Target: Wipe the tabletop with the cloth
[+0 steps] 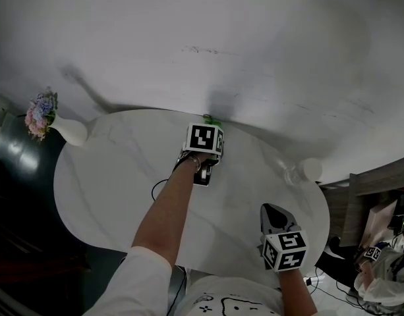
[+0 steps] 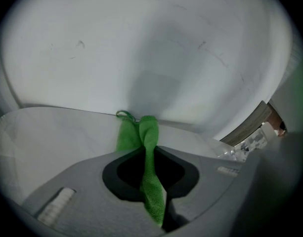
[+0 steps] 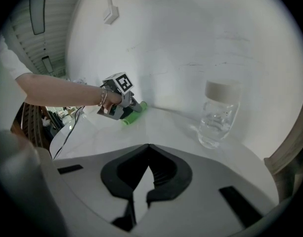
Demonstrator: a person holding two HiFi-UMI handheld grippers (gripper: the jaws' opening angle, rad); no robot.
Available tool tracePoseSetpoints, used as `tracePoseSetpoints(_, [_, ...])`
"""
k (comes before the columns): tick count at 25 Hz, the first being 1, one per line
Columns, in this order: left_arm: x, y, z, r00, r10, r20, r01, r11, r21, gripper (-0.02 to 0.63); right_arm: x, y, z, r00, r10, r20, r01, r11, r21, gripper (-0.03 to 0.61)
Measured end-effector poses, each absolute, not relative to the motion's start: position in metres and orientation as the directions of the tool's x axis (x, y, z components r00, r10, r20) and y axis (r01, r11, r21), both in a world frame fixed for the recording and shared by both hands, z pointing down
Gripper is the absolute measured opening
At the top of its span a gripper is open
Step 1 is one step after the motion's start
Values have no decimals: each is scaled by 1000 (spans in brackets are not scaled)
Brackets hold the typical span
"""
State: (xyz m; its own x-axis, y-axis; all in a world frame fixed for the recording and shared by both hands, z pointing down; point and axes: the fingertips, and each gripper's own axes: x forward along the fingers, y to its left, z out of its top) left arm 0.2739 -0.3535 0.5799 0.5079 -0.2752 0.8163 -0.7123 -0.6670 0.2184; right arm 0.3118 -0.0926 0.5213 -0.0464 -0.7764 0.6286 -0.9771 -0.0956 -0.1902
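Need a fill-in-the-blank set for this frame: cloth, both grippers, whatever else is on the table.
1. The left gripper is shut on a cloth coloured ____.
2. The right gripper, jaws together, holds ____.
3. The clear jar has a lid coloured ____.
4. In the head view, the vase of flowers stands at the table's ____ edge.

Missing words: green; nothing; white; left

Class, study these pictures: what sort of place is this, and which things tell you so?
Probably an indoor dining or sitting corner, home or staged: a round white table against a plain wall, bearing a vase of flowers and a lidded glass jar.
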Motion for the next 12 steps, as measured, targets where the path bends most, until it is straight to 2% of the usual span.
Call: tracePoseSetpoints(12, [315, -315, 580, 531, -223, 817, -657, -718, 231, 48, 326, -70, 519, -16, -783, 622, -973, -131, -190, 0])
